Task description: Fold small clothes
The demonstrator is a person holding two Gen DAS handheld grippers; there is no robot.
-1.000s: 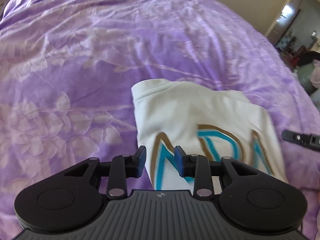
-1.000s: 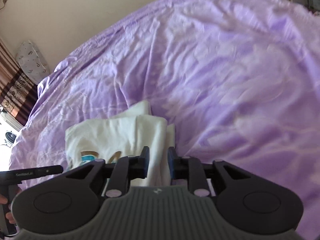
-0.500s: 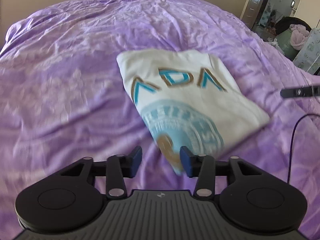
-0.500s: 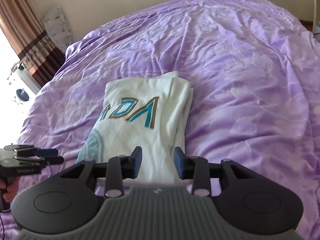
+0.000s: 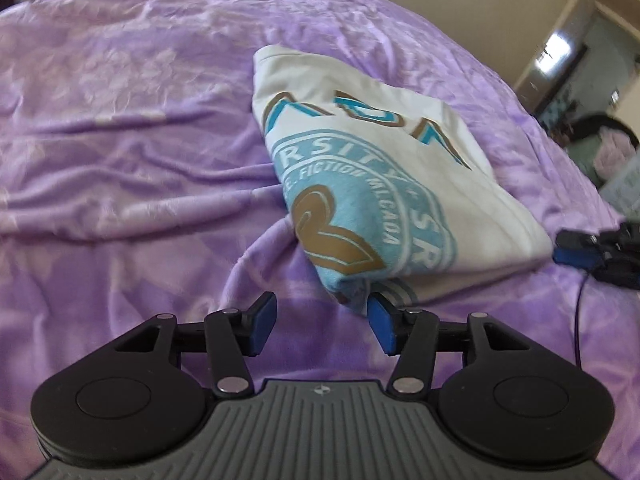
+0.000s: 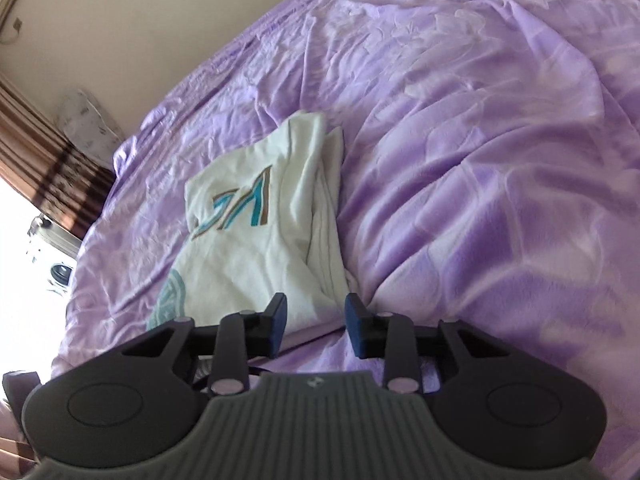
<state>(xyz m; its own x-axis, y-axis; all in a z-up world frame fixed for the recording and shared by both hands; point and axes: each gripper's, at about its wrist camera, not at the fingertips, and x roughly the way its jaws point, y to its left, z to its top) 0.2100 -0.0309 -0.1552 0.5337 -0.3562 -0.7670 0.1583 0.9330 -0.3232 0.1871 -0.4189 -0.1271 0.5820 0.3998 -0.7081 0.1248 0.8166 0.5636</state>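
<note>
Showing round crest print on folded shirt (image 5: pixel 372 184) only left view | left gripper (image 5: pixel 322 322) fingers apart | right gripper (image 6: pixel 316 326) fingers apart

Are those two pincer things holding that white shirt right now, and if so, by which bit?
No. The left gripper and right gripper both stand open at the near edge of the folded shirt, gripping nothing.

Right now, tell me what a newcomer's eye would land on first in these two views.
First, the white folded T-shirt with its teal and gold print, lying in the middle of the wrinkled purple bedspread that fills both views. Next, the left gripper, open at the shirt's near corner, and the right gripper, open at the near end of its stacked side edge.
</note>
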